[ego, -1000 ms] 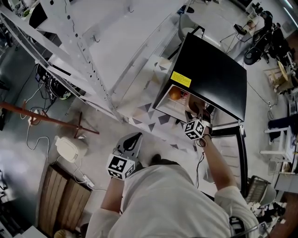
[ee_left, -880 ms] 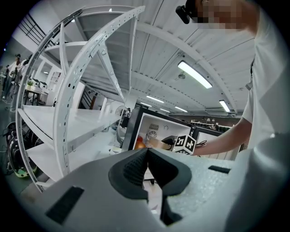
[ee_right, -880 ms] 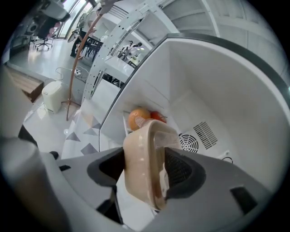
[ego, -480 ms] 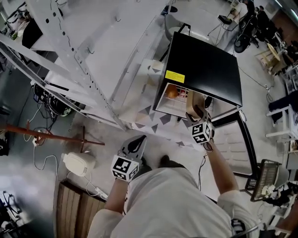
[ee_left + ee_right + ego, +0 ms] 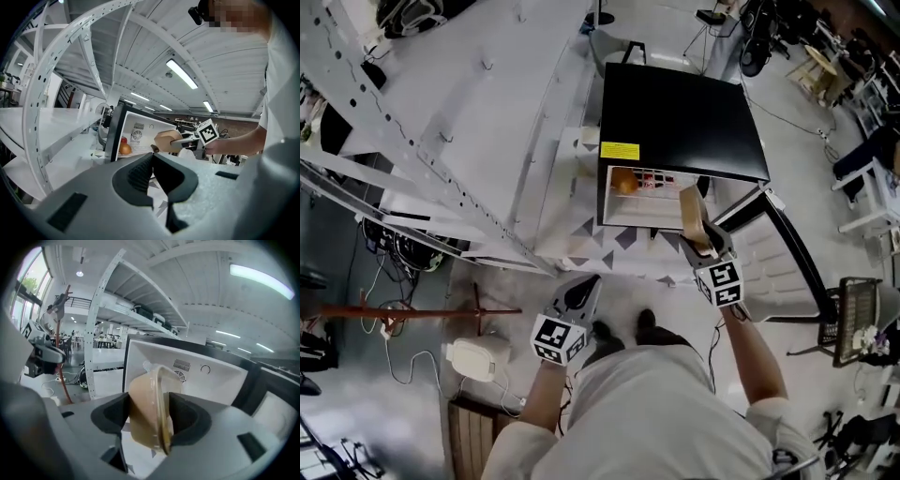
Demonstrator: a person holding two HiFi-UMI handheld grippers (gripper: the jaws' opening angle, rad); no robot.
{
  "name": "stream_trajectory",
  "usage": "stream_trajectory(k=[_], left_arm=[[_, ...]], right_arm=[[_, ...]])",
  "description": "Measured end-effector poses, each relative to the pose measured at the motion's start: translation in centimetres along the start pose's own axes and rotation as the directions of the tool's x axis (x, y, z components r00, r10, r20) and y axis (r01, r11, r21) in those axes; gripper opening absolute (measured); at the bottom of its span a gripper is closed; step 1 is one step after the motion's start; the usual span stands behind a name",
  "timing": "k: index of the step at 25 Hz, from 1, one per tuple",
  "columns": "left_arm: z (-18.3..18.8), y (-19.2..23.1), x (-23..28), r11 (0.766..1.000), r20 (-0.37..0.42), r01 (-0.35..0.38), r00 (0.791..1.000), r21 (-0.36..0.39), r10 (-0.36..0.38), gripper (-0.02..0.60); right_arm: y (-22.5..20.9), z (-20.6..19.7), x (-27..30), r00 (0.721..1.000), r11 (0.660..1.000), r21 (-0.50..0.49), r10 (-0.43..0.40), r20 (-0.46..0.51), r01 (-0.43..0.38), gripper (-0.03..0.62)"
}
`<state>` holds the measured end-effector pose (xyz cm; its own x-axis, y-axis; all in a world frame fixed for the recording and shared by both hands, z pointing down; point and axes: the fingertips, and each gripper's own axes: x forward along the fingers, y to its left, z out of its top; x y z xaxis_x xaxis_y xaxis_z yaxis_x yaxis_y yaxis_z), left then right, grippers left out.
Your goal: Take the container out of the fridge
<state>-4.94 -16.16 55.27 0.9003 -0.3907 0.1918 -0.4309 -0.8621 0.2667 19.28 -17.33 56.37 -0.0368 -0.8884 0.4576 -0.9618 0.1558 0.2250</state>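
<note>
Before the fridge (image 5: 675,112), right gripper (image 5: 152,417) clamps container (image 5: 145,394).

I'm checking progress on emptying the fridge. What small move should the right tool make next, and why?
Probably draw the container straight back, clear of the fridge. The right tool is shut on it, holding it on edge right at the open front, with the open door close on the right.
</note>
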Motion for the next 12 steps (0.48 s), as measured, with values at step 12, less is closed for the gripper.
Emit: stream_trajectory(k=[12], left_arm=[[1.5, -5.6, 3.2, 0.998, -0.006, 0.03, 1.0, 0.047, -0.03, 0.005]], right_arm=[[-1.6, 0.5, -9.1, 0.986, 0.971, 0.229, 0.032, 0.163, -0.07, 0.261]])
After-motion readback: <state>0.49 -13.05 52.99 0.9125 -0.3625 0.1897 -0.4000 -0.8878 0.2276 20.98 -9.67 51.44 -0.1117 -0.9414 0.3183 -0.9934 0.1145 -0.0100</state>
